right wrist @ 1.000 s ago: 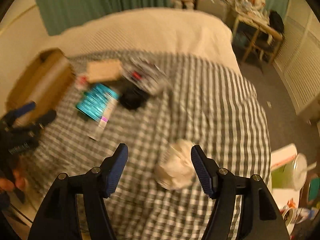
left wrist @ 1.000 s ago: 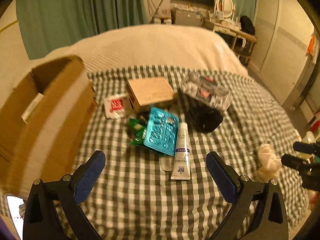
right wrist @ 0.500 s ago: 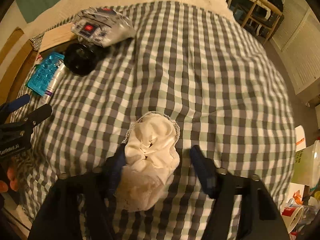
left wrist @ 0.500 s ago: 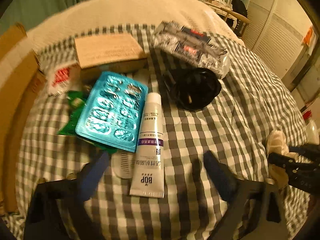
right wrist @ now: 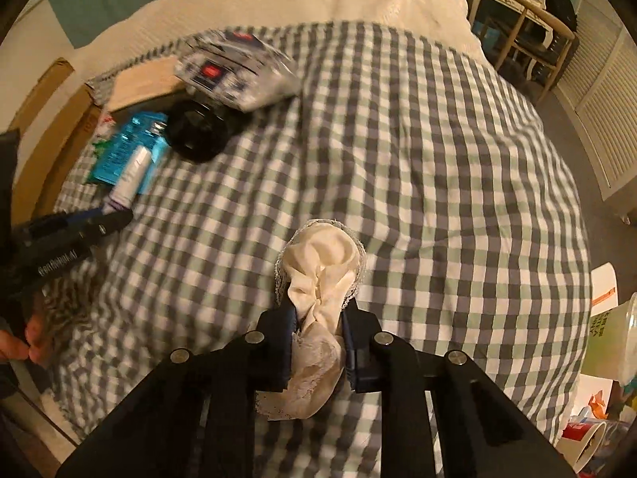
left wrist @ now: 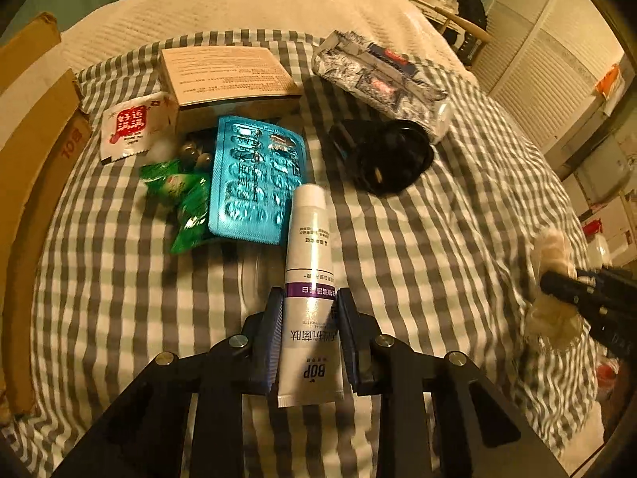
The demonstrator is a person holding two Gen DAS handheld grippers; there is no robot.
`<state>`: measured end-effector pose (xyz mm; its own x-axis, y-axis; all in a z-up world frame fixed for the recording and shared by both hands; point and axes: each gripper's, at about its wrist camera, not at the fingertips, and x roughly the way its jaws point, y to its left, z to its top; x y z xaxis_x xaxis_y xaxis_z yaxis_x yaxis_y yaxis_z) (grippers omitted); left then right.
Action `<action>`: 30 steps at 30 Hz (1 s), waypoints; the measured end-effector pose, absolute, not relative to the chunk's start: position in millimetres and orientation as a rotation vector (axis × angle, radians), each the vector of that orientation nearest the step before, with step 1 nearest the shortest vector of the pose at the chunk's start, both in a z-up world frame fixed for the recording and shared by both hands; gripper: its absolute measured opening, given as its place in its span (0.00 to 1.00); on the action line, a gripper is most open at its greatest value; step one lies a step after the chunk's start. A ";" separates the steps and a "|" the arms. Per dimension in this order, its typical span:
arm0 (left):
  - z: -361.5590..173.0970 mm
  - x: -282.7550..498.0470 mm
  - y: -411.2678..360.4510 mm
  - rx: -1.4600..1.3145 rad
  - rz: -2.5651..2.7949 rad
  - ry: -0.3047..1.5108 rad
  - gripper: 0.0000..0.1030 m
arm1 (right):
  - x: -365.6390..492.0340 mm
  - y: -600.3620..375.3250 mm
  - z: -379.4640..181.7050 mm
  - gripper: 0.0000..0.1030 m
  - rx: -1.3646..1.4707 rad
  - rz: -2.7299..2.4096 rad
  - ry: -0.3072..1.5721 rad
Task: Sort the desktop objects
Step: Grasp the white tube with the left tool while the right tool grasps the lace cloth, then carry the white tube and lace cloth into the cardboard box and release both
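My left gripper [left wrist: 308,302] is shut on a white BOP toothpaste tube [left wrist: 309,263] that lies on the checked cloth; the tube's cap end rests against a teal blister pack [left wrist: 254,183]. My right gripper [right wrist: 317,314] is shut on a crumpled cream lace-edged cloth [right wrist: 320,263]. That cloth and the right gripper also show in the left wrist view [left wrist: 553,279] at the far right. The left gripper shows in the right wrist view [right wrist: 115,215] at the tube [right wrist: 131,175].
Behind the tube lie green sachets [left wrist: 179,191], a red-and-white packet [left wrist: 133,127], a tan box [left wrist: 227,75], a black round case [left wrist: 390,155] and a patterned tissue pack [left wrist: 378,79]. A cardboard carton [left wrist: 36,151] stands at the left. Cups and clutter [right wrist: 605,338] sit past the bed's right edge.
Both grippers moved forward and down and closed: the left onto the toothpaste tube, the right onto the cream cloth. One second ago both were open and empty.
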<state>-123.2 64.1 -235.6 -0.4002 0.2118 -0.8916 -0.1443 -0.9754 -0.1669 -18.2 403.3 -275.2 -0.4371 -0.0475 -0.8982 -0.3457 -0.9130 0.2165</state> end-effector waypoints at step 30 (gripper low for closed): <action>-27.6 -85.2 -126.7 -1.030 2.895 -0.211 0.26 | -120.3 238.2 -22.4 0.18 -1.095 2.921 0.499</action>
